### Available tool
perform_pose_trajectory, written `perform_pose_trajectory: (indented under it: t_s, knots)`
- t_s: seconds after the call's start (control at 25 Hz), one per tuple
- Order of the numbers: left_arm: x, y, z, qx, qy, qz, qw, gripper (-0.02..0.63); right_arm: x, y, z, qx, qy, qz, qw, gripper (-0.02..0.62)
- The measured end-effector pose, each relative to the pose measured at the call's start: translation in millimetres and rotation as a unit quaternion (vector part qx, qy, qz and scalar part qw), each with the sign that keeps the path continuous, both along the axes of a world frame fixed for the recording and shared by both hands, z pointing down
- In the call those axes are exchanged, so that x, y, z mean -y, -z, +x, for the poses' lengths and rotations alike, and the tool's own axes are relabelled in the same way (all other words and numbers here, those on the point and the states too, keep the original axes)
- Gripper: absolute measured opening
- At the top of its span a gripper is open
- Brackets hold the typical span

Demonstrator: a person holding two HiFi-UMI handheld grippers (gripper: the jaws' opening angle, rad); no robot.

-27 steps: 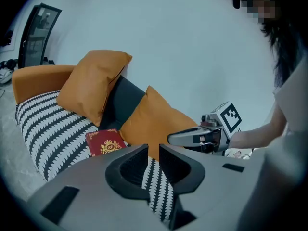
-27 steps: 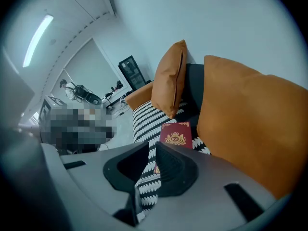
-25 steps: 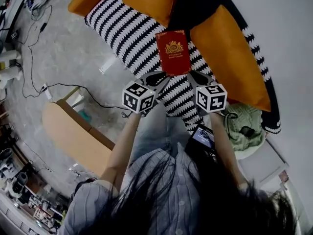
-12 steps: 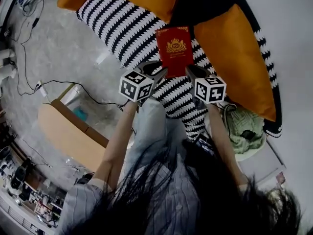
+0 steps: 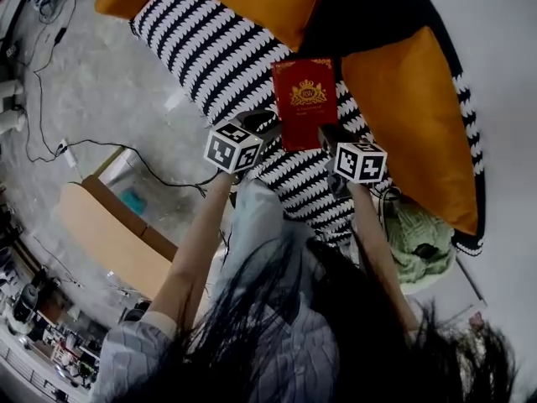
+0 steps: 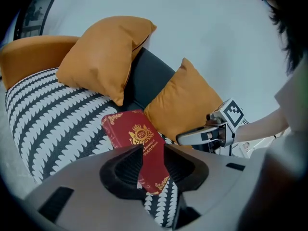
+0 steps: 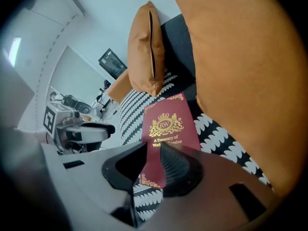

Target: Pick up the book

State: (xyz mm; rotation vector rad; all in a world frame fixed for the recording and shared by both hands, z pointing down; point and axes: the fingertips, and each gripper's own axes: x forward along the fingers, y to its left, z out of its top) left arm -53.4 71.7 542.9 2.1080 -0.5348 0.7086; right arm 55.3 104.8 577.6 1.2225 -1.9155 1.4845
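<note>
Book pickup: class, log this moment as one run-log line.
phase: grasp | red book: lower edge in both grippers, over striped seat | left gripper: shut on book | right gripper: shut on book

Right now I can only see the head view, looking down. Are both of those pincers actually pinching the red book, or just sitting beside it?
Observer: The left gripper is pinching it. Its own view shows the jaws closed on the lower edge of the red book.
Operator: And the other one?
Observer: The right gripper is clamped on the lower edge too.
Operator: What book is it?
Observer: The gold lettering under the crest begins "A Treasury of".
</note>
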Motion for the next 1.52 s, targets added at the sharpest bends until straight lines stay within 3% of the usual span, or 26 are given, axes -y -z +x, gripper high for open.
perform_pose_trajectory:
  t_s: [0.12,0.36,0.56,0.72,1.04,1.24,1.52]
  knots:
    - [-0.1,-13.4,-2.6,-0.002,-0.002,-0.014,0.9999,0.126,-1.7,-7.7,-1.5,0.005,-0.003,-0.005,1.000,0.123]
    - [7.3,-48.0,-0.1,0.004,-0.017,-0.045,0.9988,0.174,0.2,-25.5,6.9,0.011,-0.019,0.010,1.000,0.172]
    - [18.7,-55.1,6.8,-0.051,0.054,-0.094,0.9928,0.257,-9.2,-30.0,21.7,0.014,-0.047,0.005,0.999,0.239]
    - [25.0,-76.1,5.3,-0.036,0.072,-0.115,0.9900,0.285,-19.0,-50.2,42.8,-0.033,-0.072,-0.017,0.997,0.265]
    - [14.1,-110.9,12.0,-0.013,0.031,-0.157,0.9871,0.299,-44.2,-80.1,34.7,-0.038,-0.047,-0.053,0.997,0.272]
    - [12.8,-119.6,17.9,-0.002,0.040,-0.180,0.9829,0.299,-49.6,-86.1,37.1,-0.052,-0.027,-0.071,0.996,0.272]
    - [10.9,-124.5,22.3,-0.030,0.057,-0.193,0.9790,0.308,-56.7,-92.5,33.8,-0.032,-0.019,-0.078,0.996,0.272]
